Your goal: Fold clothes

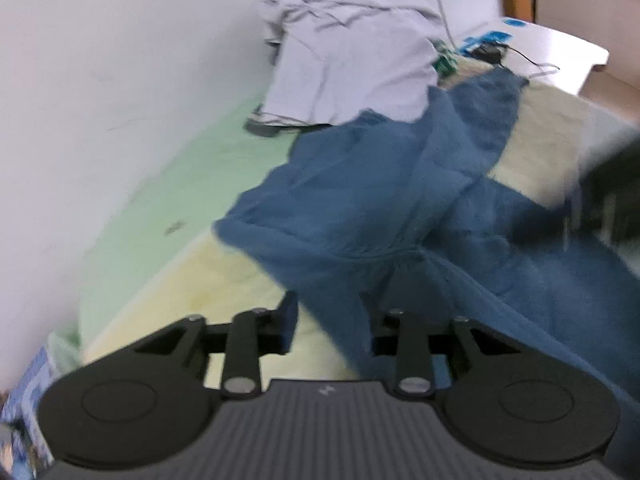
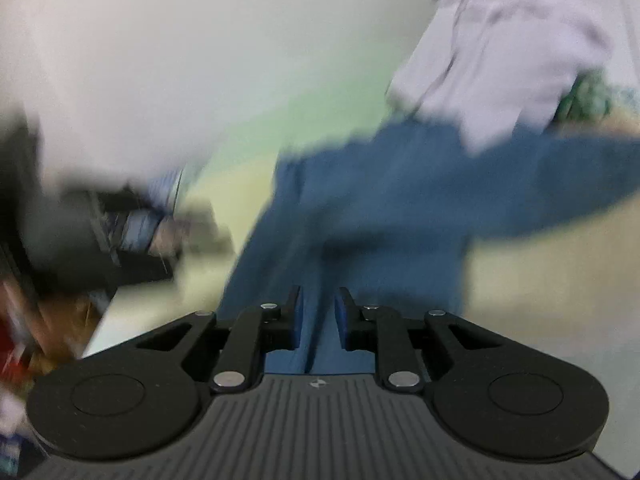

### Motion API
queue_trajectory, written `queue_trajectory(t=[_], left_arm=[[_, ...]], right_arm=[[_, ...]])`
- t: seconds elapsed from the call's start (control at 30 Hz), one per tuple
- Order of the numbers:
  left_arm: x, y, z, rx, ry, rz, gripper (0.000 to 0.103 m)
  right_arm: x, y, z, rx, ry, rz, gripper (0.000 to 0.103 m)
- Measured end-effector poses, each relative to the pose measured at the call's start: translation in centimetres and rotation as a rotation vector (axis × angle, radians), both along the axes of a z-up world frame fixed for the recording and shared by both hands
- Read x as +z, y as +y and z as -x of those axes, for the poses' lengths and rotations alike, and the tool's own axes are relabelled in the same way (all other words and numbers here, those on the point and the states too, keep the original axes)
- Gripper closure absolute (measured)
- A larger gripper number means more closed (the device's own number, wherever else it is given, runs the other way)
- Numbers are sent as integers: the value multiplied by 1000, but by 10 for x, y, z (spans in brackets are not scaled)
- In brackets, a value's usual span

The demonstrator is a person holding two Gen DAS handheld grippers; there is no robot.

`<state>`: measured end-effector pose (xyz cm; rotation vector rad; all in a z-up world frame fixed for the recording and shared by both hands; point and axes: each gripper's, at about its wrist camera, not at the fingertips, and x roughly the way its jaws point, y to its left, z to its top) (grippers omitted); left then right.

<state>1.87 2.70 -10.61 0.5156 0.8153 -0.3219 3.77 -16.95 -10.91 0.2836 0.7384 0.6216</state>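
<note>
A blue garment lies spread and rumpled across the pale yellow bed cover. My left gripper is open at the garment's near edge. The cloth covers its right finger, and bare cover shows beside its left finger. In the blurred right wrist view, the same blue garment runs from the fingers out to the right. My right gripper is shut on a fold of it, and blue cloth fills the narrow gap between the pads. The right gripper shows as a dark blur at the left wrist view's right edge.
A pile of pale lilac clothes sits at the far end of the bed against the white wall. A green sheet runs along the wall. A white table with a black device and cables stands beyond.
</note>
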Motion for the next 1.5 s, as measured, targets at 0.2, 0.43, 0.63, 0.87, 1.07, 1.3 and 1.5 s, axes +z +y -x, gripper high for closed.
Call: queue_trajectory(t=[0.2,0.43,0.63,0.87,1.07,1.3,1.5], left_arm=[[-31,3,-15,-41,57,62,68],[-37,13,-13,-43,47,123,65],[-39,21,-13,-12,40,165,50],[-40,32,-18,39,69,228,41],[-41,32,-15,38,64,236,40],[-42,32,-10,40,44,234,35],[-41,29,-8,40,40,220,35]], right_arm=[[30,65,-72,98,-156,173,57],[-2,148,-130,216,-196,349,57],[-22,163,-146,266,-135,371,96],[-32,130,-157,120,-96,327,97],[-28,134,-142,101,-148,372,90],[5,100,-94,102,-126,198,63],[-26,73,-81,10,6,154,79]])
